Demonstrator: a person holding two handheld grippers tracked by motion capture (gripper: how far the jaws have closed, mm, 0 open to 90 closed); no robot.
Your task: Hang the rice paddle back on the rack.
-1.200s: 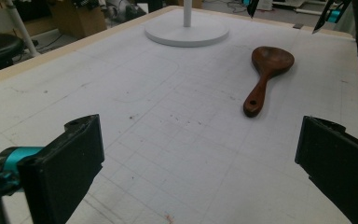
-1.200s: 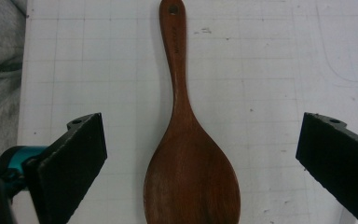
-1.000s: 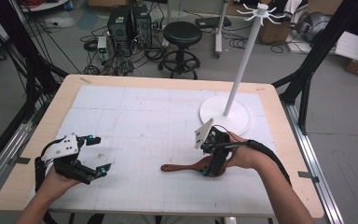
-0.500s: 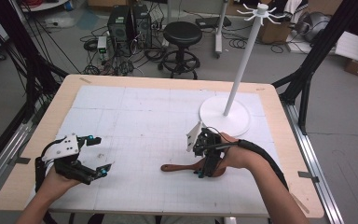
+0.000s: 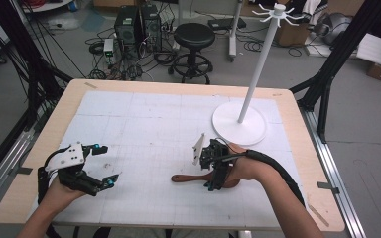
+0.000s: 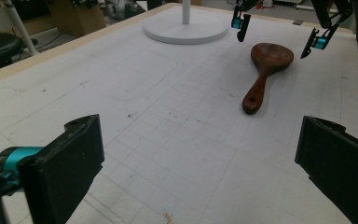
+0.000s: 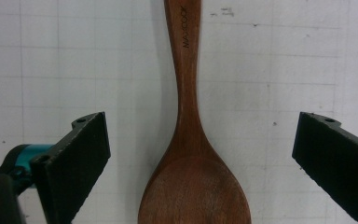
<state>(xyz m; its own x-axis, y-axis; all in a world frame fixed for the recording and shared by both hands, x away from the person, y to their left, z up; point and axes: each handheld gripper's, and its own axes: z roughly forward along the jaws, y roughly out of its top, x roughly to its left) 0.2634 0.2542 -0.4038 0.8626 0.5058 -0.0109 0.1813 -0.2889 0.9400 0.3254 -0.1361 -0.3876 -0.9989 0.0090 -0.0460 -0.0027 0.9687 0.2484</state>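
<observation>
The spoon [image 7: 193, 140] is seen flat on the counter [image 5: 144, 114], bowl between the right gripper's [image 5: 217, 171] spread jaws, handle toward twelve o'clock, while the left gripper [image 5: 87, 168], open-jawed and empty, is held well apart.

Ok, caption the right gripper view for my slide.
Open right gripper poised directly above a wooden spoon lying on the gridded mat.

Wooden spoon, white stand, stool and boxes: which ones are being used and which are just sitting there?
Being used:
wooden spoon, lying flat
right tongs, open above the spoon

Just sitting there:
white stand, on the table
left tongs, open
black stool
computer boxes
</observation>
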